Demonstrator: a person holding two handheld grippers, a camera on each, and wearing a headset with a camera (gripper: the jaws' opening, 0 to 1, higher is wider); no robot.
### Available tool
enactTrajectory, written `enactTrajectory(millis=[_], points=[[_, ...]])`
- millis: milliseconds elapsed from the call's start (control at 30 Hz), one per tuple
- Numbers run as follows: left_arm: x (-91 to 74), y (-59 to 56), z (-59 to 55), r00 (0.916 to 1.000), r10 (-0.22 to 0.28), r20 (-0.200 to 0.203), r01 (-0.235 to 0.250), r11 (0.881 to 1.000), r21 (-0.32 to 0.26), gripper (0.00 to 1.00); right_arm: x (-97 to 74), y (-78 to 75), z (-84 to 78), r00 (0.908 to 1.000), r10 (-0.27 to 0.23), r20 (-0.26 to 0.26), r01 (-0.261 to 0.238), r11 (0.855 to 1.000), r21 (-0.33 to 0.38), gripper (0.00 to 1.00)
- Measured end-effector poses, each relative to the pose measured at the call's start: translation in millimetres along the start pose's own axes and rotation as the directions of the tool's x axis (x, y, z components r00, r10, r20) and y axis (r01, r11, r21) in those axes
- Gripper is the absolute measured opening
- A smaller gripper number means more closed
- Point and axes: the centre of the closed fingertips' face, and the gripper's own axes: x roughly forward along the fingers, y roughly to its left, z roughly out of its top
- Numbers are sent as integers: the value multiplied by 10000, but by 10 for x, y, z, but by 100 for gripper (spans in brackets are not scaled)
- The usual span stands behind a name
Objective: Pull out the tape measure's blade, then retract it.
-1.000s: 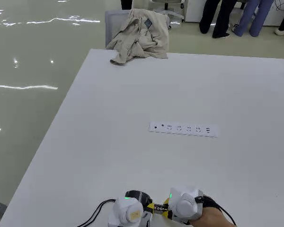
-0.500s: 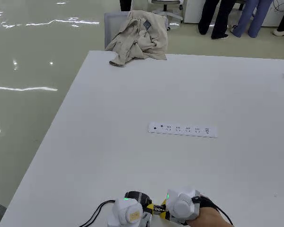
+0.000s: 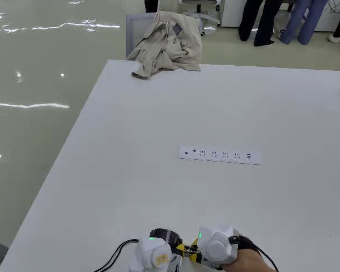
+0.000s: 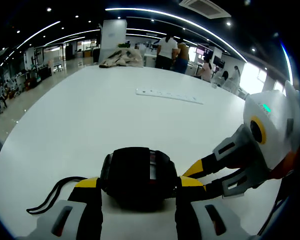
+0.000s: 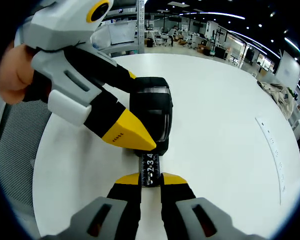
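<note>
The tape measure [image 5: 151, 112], a black case, sits on the white table [image 3: 158, 113] close to its near edge, at the bottom of the head view. The left gripper [image 4: 138, 182] clamps the case, one yellow-tipped jaw pressed against each side. A short length of the blade [image 5: 150, 170] is out of the case, with the numbers 2, 3 and 4 showing. The right gripper [image 5: 150, 179] has its jaws closed on that blade just beside the case mouth, so the two grippers are almost touching. A thin black strap [image 4: 45, 197] loops from the case across the tabletop towards the table's left side. The table's left edge lies off to the left, with shiny floor beyond it. Ahead and to the right the top is bare and wide. A white power strip [image 3: 219, 154] lies flat, well apart from the case, about halfway across the table. Past it, at the far left corner, a beige jacket [image 3: 167, 42] is draped over a chair back and touches the table edge. People [image 3: 260, 20] stand on the floor beyond the far edge.
</note>
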Motion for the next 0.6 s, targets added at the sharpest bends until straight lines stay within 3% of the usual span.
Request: enactTrajectory(millis=[600], points=[[11, 4, -4, 10000, -23, -58, 23, 10000, 19, 55, 72, 2, 81, 9998, 25, 175, -23, 10000, -70, 14]])
